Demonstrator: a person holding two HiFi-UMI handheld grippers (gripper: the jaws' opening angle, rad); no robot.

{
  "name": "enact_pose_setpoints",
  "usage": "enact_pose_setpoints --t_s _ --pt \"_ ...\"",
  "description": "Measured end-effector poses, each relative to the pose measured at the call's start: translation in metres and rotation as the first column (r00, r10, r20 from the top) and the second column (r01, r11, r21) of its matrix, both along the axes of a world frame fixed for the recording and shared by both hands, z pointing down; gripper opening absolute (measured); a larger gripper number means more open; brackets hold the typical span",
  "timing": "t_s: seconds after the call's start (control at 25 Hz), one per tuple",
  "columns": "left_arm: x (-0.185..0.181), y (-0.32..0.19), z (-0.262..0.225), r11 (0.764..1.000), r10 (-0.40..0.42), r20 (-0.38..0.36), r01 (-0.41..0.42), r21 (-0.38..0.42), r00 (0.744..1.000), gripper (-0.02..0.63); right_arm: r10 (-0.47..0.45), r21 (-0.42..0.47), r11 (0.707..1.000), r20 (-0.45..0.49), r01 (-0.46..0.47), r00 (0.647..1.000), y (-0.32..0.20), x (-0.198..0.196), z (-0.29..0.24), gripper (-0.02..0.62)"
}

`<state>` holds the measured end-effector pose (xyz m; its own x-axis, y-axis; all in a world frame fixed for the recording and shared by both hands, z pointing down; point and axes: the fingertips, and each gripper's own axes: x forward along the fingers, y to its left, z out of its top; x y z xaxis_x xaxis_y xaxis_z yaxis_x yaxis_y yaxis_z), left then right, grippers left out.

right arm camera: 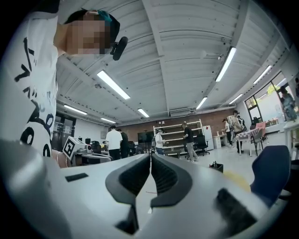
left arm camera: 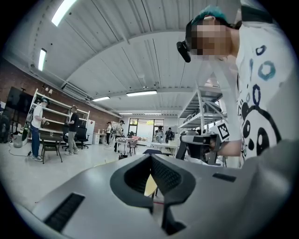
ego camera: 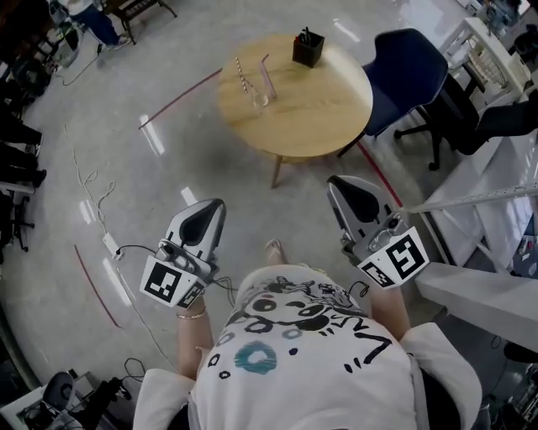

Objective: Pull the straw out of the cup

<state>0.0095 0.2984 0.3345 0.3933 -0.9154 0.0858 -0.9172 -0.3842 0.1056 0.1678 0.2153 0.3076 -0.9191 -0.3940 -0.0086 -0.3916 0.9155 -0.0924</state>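
Straw (ego camera: 267,76) and cup (ego camera: 260,97) are well apart from your grippers. Your left gripper (left arm camera: 150,157) has its jaws closed tip to tip on nothing. Your right gripper (right arm camera: 150,156) is likewise pressed together and empty. At 12 o'clock ahead stands the round table (ego camera: 319,109). The cup rests at its 9 o'clock side, with a black holder (ego camera: 308,49) at 12. A blue chair (ego camera: 409,63) is off at 2 o'clock.

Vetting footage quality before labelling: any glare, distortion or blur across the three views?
Head view: sharp, with glare streaks on the floor; the cup is tiny. Left gripper view: heavy fisheye, black corners, blown-out ceiling light. Right gripper view: same fisheye, bright ceiling strips.
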Motion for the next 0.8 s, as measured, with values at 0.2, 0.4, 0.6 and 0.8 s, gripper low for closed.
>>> enact_pose_setpoints --t_s 0.2,0.4,0.6,0.8 --pt "-0.027 -0.014 0.006 1.0 0.021 0.003 -0.021 -0.017 1.0 0.015 0.056 -0.009 0.998 0.014 -0.056 0.998 -0.014 -0.025 0.001 0.028" --pt "-0.048 -0.029 0.011 0.999 0.029 -0.015 -0.029 -0.024 0.999 0.015 0.077 0.004 0.997 0.016 -0.077 0.997 -0.026 -0.045 -0.001 0.028" --pt "-0.057 -0.04 0.016 0.999 0.038 -0.024 -0.039 -0.03 0.999 0.015 0.086 0.006 0.996 0.006 -0.086 0.996 -0.034 -0.053 0.002 0.028" --pt "-0.064 -0.057 0.022 0.999 0.035 -0.028 -0.036 -0.039 0.999 0.015 0.075 0.008 0.997 -0.005 -0.075 0.997 -0.052 -0.062 0.006 0.028"
